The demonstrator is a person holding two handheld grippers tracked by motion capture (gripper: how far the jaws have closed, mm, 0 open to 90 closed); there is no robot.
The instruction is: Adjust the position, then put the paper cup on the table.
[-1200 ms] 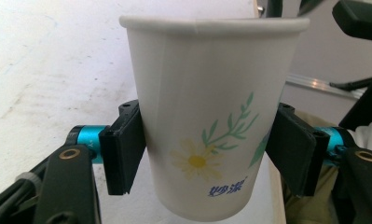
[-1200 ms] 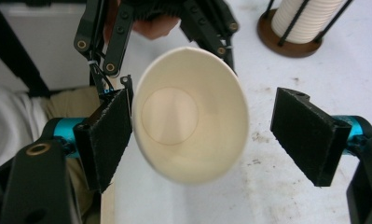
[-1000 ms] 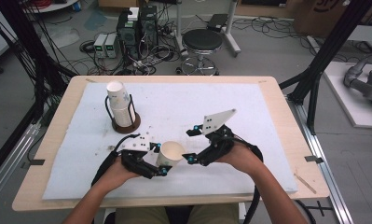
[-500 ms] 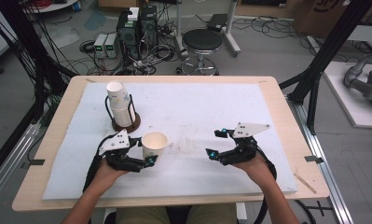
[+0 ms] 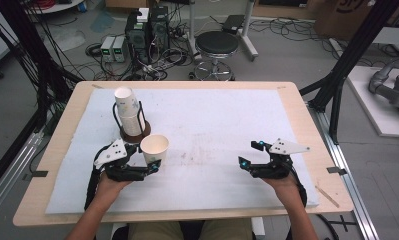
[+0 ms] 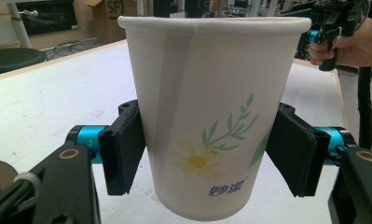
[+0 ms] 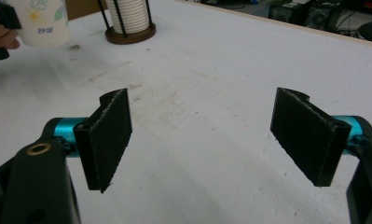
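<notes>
A white paper cup with a flower print stands upright, lifted off the mat, with my left gripper shut on its lower half. In the left gripper view both black pads press the cup's sides. Just behind it, a stack of paper cups sits in a wire holder on a brown base. My right gripper is low over the mat at the right, open, with nothing between its pads. The held cup is at that view's far left.
A white mat covers most of the wooden table. The cup holder stands at the back left. A stool, computers and cables lie on the floor beyond the table.
The two grippers were together at the cup near the middle. The left one has carried the cup leftward toward the holder; the right one has drawn away to the right and sunk lower.
</notes>
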